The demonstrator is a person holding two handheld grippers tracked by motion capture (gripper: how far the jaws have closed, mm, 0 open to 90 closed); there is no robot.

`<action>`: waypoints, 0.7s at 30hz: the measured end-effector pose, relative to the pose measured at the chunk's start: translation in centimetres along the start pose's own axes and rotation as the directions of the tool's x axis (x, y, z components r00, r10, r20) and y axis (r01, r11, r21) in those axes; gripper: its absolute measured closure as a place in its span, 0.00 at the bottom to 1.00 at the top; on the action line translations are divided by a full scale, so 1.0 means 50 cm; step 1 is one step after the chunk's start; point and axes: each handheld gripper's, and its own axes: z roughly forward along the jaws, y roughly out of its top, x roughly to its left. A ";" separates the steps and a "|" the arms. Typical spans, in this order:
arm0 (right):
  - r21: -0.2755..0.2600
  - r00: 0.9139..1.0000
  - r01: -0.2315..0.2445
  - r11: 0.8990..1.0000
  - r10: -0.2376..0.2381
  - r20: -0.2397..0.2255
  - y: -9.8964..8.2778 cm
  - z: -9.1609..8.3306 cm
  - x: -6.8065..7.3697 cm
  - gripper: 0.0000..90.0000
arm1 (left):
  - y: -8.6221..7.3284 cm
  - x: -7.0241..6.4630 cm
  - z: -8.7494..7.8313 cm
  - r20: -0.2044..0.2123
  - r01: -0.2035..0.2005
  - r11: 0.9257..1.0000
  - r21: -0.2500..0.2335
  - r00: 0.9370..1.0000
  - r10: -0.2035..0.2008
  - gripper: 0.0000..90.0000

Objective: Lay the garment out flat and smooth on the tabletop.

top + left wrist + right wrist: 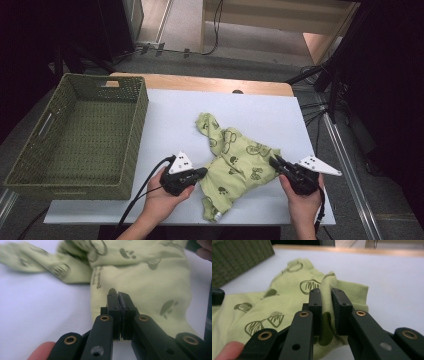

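Both grips are thin: the left hand-held gripper (117,296) and right hand-held gripper (327,296) each pinch only an edge fold of the crumpled light-green printed cotton garment (235,160) (jaws clenched on it), so lifting may let the cloth slip out.

garment (235,160) on table (170,120), basket (30,170) at its left

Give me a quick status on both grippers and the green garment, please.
Left gripper shut on the green garment at its near-left edge. Right gripper pinching a fold at its right edge. Basket off to the left, nothing in the way.
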 end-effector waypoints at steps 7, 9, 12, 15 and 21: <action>-0.088 0.999 0.024 0.996 -0.027 -0.043 0.071 -0.023 0.011 0.85 | 0.050 0.034 -0.050 -0.070 0.015 0.995 -0.097 0.997 -0.021 0.98; -0.097 0.998 0.037 0.995 -0.041 -0.046 0.094 -0.014 0.016 0.85 | 0.065 0.048 -0.056 -0.100 0.028 0.993 -0.113 0.994 -0.039 0.98; -0.100 0.997 0.064 0.993 -0.068 -0.038 0.141 0.026 0.019 0.85 | 0.084 0.083 -0.045 -0.165 0.073 0.990 -0.120 0.982 -0.092 0.98; -0.062 0.997 0.081 0.995 -0.082 -0.003 0.186 0.100 0.008 0.69 | 0.093 0.128 -0.015 -0.248 0.169 0.978 -0.120 0.949 -0.195 0.96; -0.003 1.000 0.021 1.000 -0.021 -0.009 0.188 0.152 0.002 0.26 | 0.081 0.117 -0.005 -0.229 0.169 0.981 -0.090 0.956 -0.186 0.51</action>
